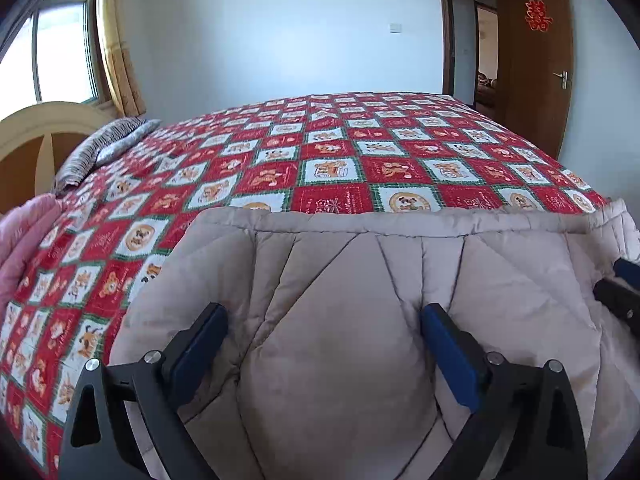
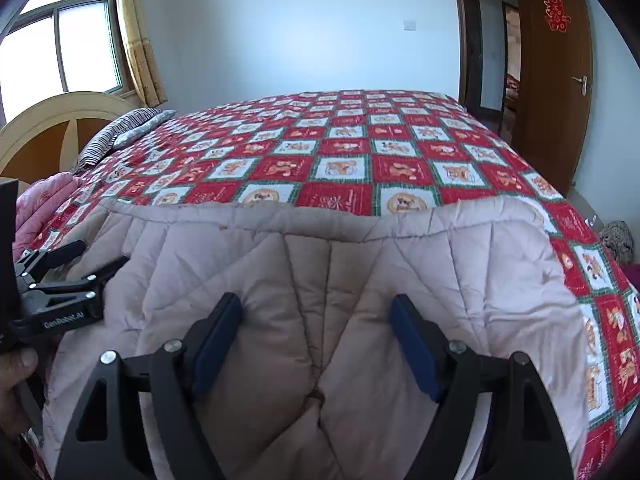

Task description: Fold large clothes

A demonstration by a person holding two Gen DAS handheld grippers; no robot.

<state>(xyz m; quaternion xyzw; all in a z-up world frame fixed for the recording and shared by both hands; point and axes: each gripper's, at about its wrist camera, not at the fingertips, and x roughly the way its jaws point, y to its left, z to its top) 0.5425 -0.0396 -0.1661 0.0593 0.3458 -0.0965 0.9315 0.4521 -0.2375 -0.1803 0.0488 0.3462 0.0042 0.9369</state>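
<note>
Nearest us, the left hand-held gripper (image 1: 324, 350) and the right hand-held gripper (image 2: 316, 340) both stood released — jaws spread wide over the beige padded garment (image 1: 340, 300), gripping nothing. The garment lay flat at the near edge of the bed (image 1: 340, 152), on the red patterned quilt — spread, we judged, so folding could start.

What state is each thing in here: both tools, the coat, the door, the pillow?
Left tool: open, fingers spread over the coat, gripping nothing.
Right tool: open, over the coat, gripping nothing.
Coat: beige, quilted, lying on the bedspread's near edge, puffy and creased.
Bedspread: spread flat over the bed.
Door: open.
Pillow: striped, lying by the headboard.
Pink garment: bunched at the bed's left edge.
</note>
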